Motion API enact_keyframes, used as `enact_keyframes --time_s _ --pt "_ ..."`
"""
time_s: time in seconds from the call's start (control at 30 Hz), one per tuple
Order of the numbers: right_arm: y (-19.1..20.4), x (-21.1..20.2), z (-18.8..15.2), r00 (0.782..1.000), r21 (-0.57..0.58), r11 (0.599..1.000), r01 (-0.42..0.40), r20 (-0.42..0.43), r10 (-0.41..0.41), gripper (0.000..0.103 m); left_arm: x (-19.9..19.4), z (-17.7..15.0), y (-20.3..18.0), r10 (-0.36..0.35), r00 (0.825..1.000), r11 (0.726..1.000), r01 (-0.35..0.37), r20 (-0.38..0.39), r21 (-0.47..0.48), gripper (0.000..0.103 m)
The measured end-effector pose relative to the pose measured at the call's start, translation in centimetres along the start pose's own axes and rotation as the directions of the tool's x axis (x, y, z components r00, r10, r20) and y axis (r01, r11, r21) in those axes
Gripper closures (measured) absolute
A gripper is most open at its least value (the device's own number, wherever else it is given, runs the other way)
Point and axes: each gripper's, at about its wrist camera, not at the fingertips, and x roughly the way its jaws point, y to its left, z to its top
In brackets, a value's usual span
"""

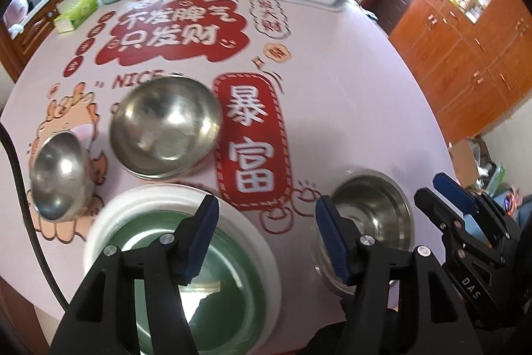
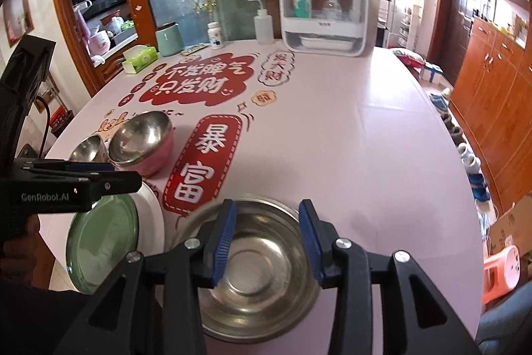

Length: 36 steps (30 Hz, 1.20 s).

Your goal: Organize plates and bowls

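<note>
Right wrist view showed the right gripper (image 2: 267,237) fingers released over the steel bowl (image 2: 259,268); left gripper (image 1: 266,238) fingers released, green plate (image 1: 199,275) nested on white plate (image 1: 139,202), probably for sorting.

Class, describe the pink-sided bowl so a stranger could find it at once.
Start at the tall red banner printed on the pink tablecloth. Just left of it stands the pink-sided bowl, beside a smaller steel bowl. Only it has a pink outside; the other bowls are bare steel.
</note>
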Motion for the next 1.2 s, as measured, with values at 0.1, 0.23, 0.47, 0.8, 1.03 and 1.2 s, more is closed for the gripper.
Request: enact_keyframes --time_s 0.1,0.23,0.47,0.8,1.03,1.2 --pt "1.2 0.0 0.5 1.0 -0.005 1.0 -0.008 0.011 0.008 0.056 -0.9 0.3 1.4 0.016 1.0 1.0 -0.015 0.02 -0.007 0.04" --pt "2.7 0.2 0.6 1.0 -0.007 1.0 -0.013 0.005 0.013 0.056 -1.6 0.7 3.5 0.032 0.999 0.999 -0.032 0.03 -0.009 0.039" --pt "5.5 0.7 0.7 1.0 0.034 0.999 -0.007 -0.004 0.008 0.056 -2.4 1.1 6.3 0.048 0.999 0.999 -0.048 0.021 0.022 0.037" --pt "9.2 1.5 1.1 1.0 0.114 0.993 -0.002 -0.005 0.003 0.056 -2.8 2.8 10.0 0.058 0.998 0.994 -0.058 0.01 0.088 0.034" --pt "11.8 2.8 1.5 1.0 0.19 0.982 0.011 0.007 -0.013 0.047 -2.7 4.5 12.3 0.061 0.998 0.985 -0.06 -0.002 0.16 0.032" --pt "13.0 3.9 1.7 1.0 0.264 0.964 0.014 0.015 -0.019 0.046 -2.1 5.6 13.5 0.06 0.998 0.974 -0.055 -0.015 0.22 0.032"
